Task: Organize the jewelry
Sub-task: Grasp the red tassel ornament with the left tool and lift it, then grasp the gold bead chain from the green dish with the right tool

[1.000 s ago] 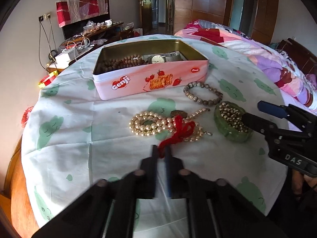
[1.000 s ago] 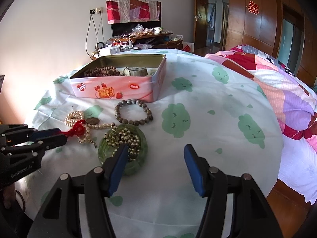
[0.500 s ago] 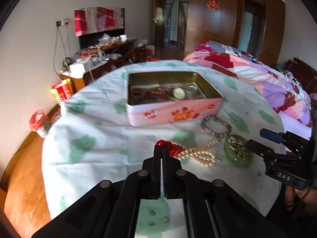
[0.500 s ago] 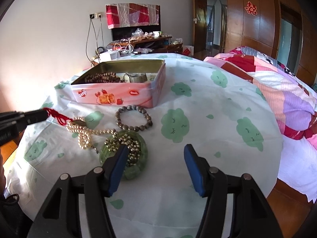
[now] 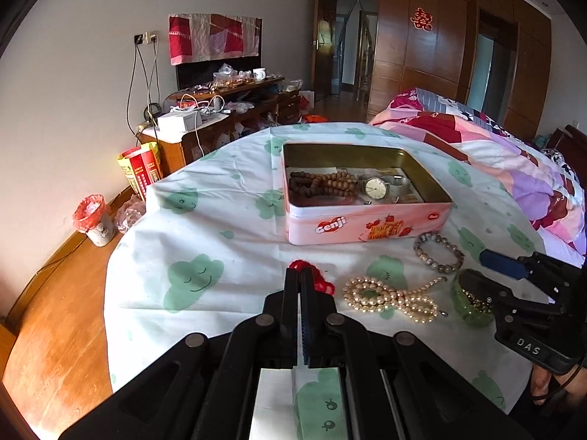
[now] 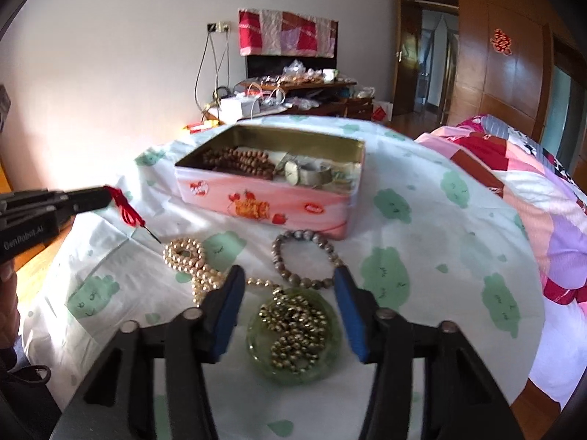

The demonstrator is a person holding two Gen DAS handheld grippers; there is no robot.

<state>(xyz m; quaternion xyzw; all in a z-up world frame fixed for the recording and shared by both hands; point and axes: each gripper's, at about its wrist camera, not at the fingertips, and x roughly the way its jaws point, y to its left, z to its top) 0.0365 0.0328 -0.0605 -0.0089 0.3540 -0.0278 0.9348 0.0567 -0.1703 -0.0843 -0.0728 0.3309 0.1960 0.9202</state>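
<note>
My left gripper [image 5: 300, 275] is shut on the red cord [image 5: 324, 286] of the pearl necklace [image 5: 385, 295]; the cord [image 6: 126, 209] hangs from its tips [image 6: 106, 194], lifted off the cloth, while the pearls [image 6: 200, 275] lie on the table. My right gripper [image 6: 288, 273] straddles a green glass dish [image 6: 293, 363] that holds a gold bead chain. Its jaws are closing and the blue pads stand just off the rim. A grey bead bracelet [image 6: 304, 235] lies just beyond. The open pink tin [image 6: 264, 201] holds brown wooden beads and a watch.
The round table wears a white cloth with green clouds [image 5: 194, 278]. Its left edge drops to a wooden floor [image 5: 55, 330] with a small bin. A bed with a patchwork quilt [image 6: 532, 190] lies to the right, and a cluttered cabinet [image 5: 220, 110] stands behind.
The left gripper has drawn the red cord up and to the left, stretching the pearl necklace out. The right gripper has moved forward over the green dish and its jaws have narrowed.
</note>
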